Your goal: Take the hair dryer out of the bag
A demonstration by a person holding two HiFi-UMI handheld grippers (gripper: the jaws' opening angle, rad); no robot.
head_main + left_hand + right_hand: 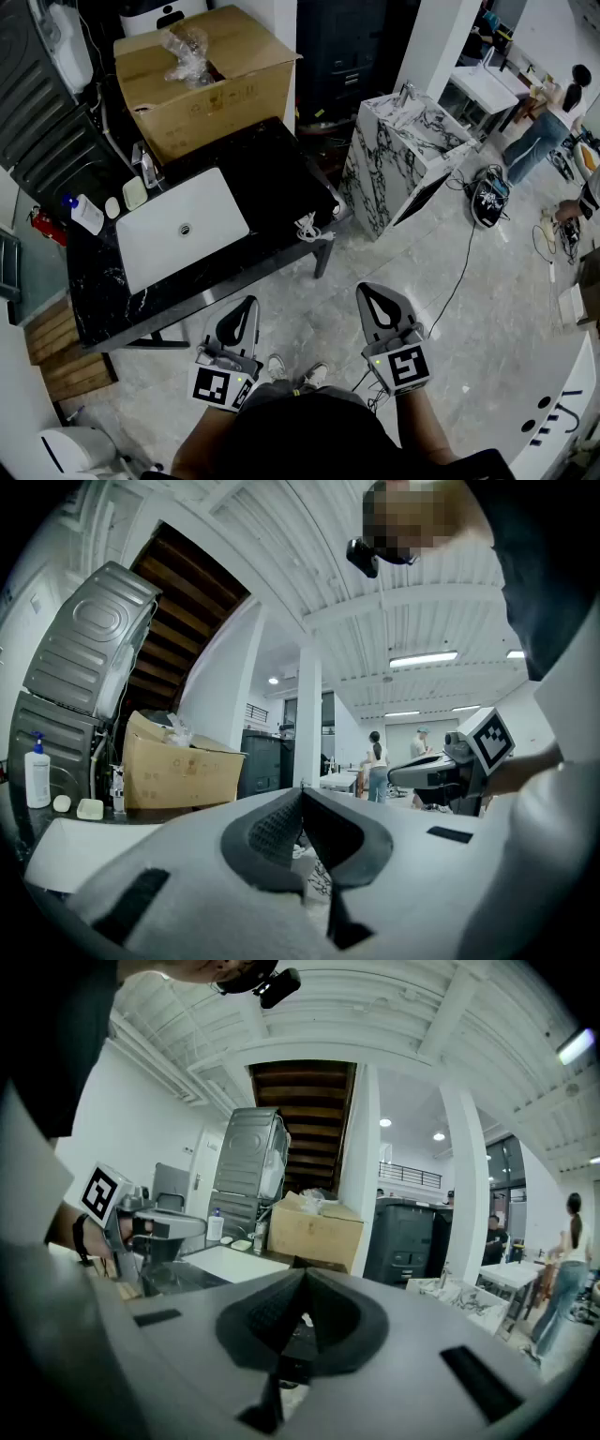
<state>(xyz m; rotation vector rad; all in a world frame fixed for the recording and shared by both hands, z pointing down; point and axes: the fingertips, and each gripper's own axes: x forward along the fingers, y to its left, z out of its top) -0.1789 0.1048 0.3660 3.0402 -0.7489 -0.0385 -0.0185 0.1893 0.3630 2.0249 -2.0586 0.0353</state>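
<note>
I hold the left gripper [246,309] and right gripper [370,298], jaws clenched empty, near the tabletop [272,169].

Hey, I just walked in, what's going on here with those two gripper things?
A person stands holding a gripper in each hand, out over the pale floor just short of a black counter with a white sink. The left gripper and the right gripper both have their jaws together with nothing between them. A cardboard box with crumpled clear plastic on top sits at the counter's far end. No hair dryer shows, and nothing has been touched yet.
</note>
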